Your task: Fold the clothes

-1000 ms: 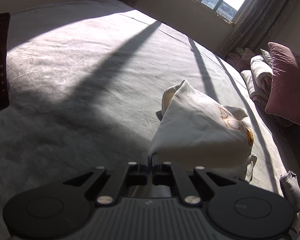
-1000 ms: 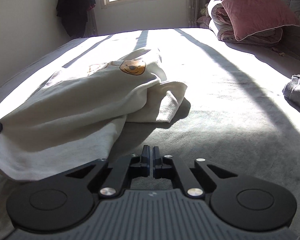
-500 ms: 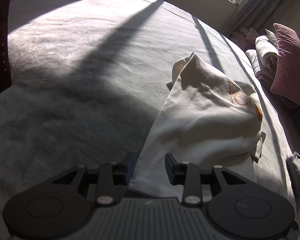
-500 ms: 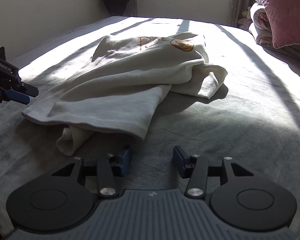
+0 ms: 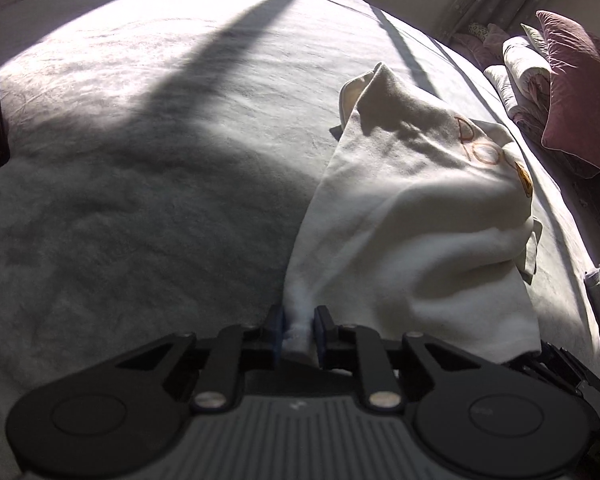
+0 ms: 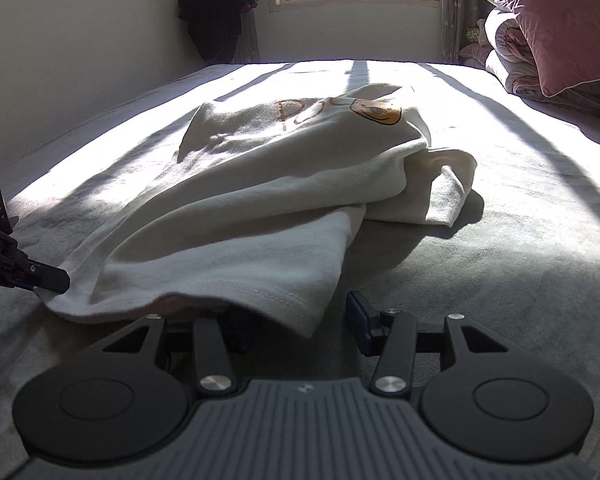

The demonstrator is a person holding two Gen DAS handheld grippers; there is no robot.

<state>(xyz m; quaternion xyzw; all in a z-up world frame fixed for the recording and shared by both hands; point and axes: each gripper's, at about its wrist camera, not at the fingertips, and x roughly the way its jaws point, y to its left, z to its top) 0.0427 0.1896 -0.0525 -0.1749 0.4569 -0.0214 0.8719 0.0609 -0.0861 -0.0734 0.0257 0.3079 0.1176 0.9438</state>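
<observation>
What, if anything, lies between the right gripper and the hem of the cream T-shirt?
Nothing visible does. The T-shirt hem already drapes over the closing right gripper, between its fingers, and only bare bed surrounds it.

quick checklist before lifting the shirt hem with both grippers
1. Left gripper has fabric: ok, its jaws are closing on a bunched corner of the cream shirt.
2. Right gripper has fabric: not ok, its jaws are closing with the hem corner between them, but a gap shows on the right side.
3. Both grippers on the same near hem: ok.
4. Only one layer caught on the right: cannot tell, the left finger is hidden under cloth.
5. Bed around the shirt free of other items: ok.
</observation>
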